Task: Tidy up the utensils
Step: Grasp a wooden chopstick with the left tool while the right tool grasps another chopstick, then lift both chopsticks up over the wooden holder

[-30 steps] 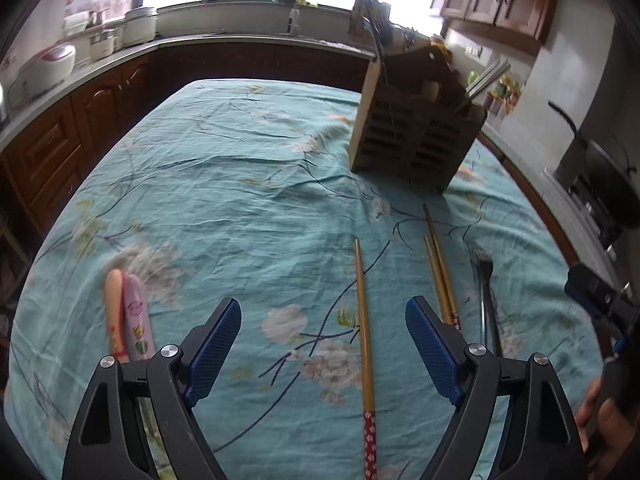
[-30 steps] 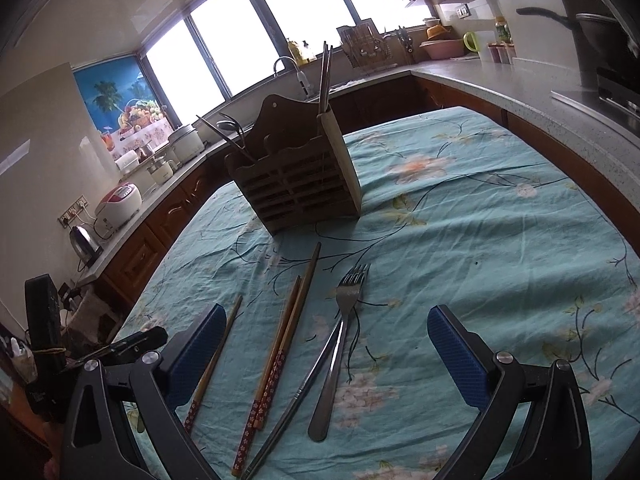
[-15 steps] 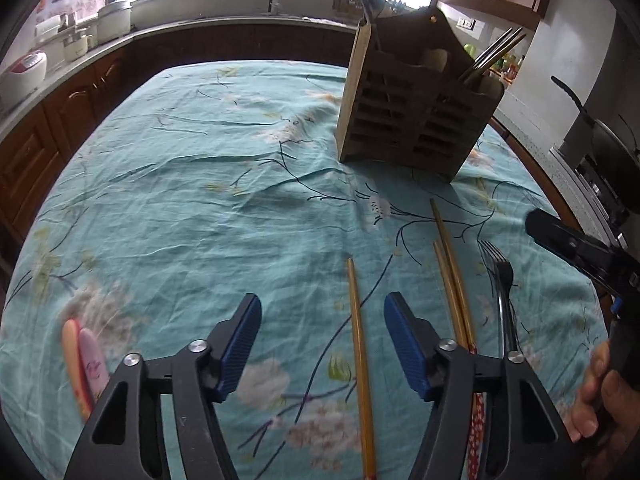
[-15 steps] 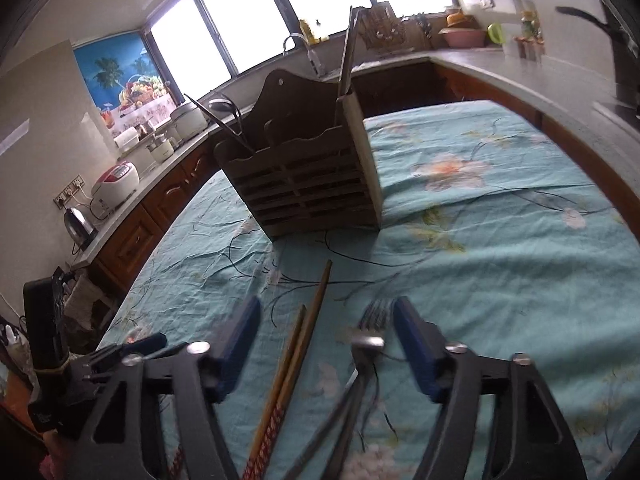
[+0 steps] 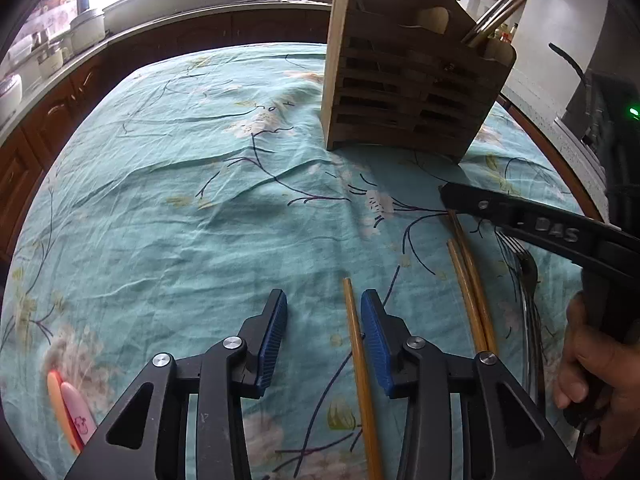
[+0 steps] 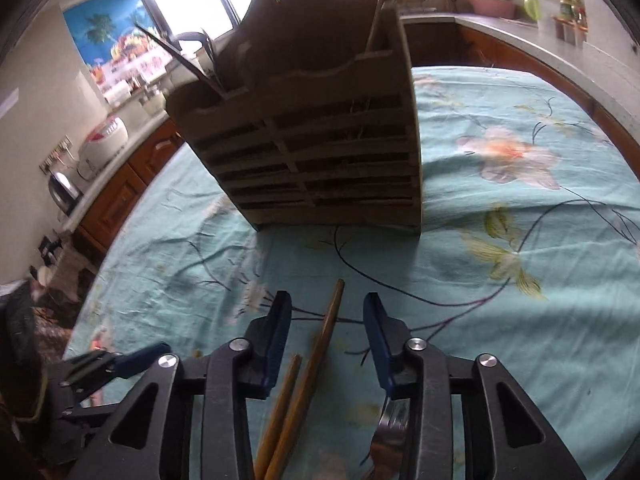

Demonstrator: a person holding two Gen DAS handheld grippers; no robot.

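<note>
Only from left wrist: pink spoons (image 5: 74,412). Left gripper (image 5: 324,334) closing around slim wooden chopstick (image 5: 358,360), untouched; right gripper (image 6: 327,336) closing around chopstick pair (image 6: 316,364); slatted wooden caddy (image 6: 316,152) behind

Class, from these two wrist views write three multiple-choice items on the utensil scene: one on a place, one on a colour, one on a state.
1. Where does the wooden holder stand?
A. on the tablecloth
B. on the counter
C. on the floor

2. What colour are the pads of the left hand-held gripper?
A. red
B. blue
C. white

3. What lies between the left jaws?
A. a fork
B. a spoon
C. a chopstick

Key:
1 A: its base rests on the teal floral cloth.
2 B: both inner pads show blue.
3 C: one chopstick lies flat between the closing jaws, beside the right-hand pad, not yet pinched.
</note>
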